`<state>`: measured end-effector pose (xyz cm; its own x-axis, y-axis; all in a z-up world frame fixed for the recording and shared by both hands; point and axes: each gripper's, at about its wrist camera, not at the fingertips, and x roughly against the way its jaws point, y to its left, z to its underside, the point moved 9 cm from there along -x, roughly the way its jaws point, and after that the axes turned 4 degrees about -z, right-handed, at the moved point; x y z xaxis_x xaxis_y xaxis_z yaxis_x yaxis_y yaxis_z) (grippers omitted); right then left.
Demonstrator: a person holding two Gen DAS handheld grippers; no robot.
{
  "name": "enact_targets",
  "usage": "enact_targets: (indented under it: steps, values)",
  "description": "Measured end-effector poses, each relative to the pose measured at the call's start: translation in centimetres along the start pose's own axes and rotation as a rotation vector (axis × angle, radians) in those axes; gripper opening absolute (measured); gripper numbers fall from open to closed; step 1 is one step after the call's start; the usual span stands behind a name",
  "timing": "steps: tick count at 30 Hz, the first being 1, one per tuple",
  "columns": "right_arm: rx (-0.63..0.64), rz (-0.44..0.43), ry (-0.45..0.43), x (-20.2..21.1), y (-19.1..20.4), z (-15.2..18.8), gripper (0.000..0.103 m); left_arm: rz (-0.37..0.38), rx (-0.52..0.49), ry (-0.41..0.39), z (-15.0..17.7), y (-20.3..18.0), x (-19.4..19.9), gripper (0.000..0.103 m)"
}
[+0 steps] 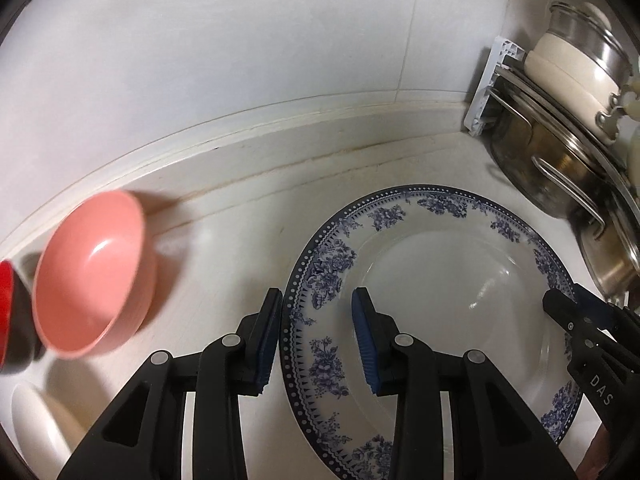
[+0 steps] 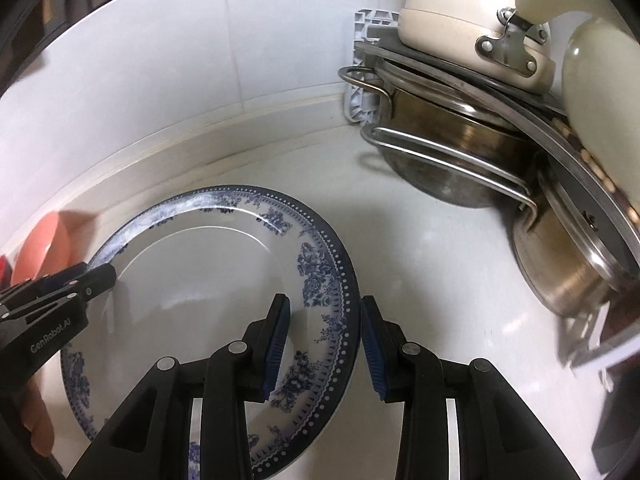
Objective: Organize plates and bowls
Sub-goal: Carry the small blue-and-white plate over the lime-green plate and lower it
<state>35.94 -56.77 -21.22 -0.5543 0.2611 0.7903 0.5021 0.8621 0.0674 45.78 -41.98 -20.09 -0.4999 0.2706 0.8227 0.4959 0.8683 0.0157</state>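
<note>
Both claws, left gripper (image 1: 316,320) and right gripper (image 2: 324,328), straddle opposite rims of the blue-patterned plate (image 1: 440,280), jaws open; closing together for a lift seems next.

White counter (image 1: 224,216), blue-patterned plate (image 1: 432,280), pink bowl (image 1: 88,276), steel pots (image 2: 452,152)

Plate (image 1: 440,300) flat on tabletop (image 1: 240,220), centre. Bowl (image 1: 90,276) to its left, tilted, near the back wall (image 1: 200,60). Another bowl (image 1: 12,312) at far left, beside the first. Stacked pots (image 2: 460,152) to the plate's right, in the corner. Left tongs (image 1: 316,344) straddle the plate's left rim; right tongs (image 2: 324,348) straddle its right rim.
</note>
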Motion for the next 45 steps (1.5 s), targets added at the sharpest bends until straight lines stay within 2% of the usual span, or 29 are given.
enact_targets:
  steps: [7,16,28,45]
  values:
    - [0.017,-0.015,-0.005,4.2,2.2,2.1,0.037,-0.006,0.009,-0.008,2.3,1.3,3.7,0.035]
    - [0.062,-0.036,-0.028,8.4,5.8,3.9,0.037,-0.019,0.043,-0.033,4.8,5.4,8.3,0.035]
    - [0.17,-0.106,-0.08,14.0,13.6,6.0,0.037,-0.079,0.151,-0.085,8.3,13.3,15.1,0.035]
    - [0.34,-0.254,-0.098,18.5,25.3,10.1,0.037,-0.207,0.321,-0.114,15.7,25.1,22.7,0.035]
